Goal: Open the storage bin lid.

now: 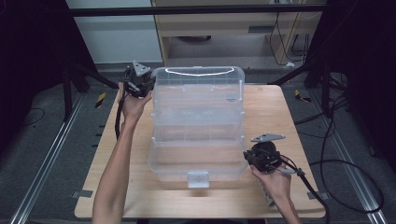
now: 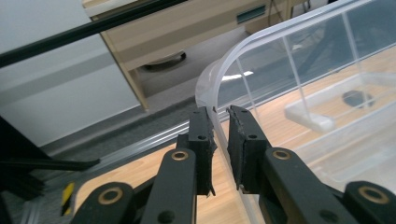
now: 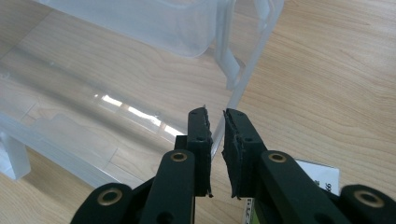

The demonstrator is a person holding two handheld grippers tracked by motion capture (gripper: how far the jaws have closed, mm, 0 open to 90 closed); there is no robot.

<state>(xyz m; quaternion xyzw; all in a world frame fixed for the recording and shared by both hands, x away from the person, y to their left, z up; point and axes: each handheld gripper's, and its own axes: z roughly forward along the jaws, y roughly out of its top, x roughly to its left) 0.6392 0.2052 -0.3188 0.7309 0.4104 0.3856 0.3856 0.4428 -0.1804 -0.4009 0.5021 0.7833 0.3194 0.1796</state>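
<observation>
On the wooden table (image 1: 280, 107), the left gripper (image 2: 219, 122) pinches the raised lid of the clear plastic tiered storage box (image 1: 198, 126) while the right gripper (image 3: 215, 125) clamps its front base wall; lowering evenly would keep the trays from jamming.

Setting: a lab or test room fitted out for recording. Evidence: a small wooden table (image 1: 280, 107) standing alone on grey carpet (image 1: 42, 140); metal floor rails (image 1: 56, 140) running along both sides of it; black frame bars (image 1: 196, 9) overhead and at the edges; loose cables (image 1: 345, 163) trailing over the floor; yellow-and-black tape marks (image 1: 100, 99) on the carpet; a light wooden office cabinet (image 1: 224, 23) against the pale back wall (image 1: 116, 32).
</observation>
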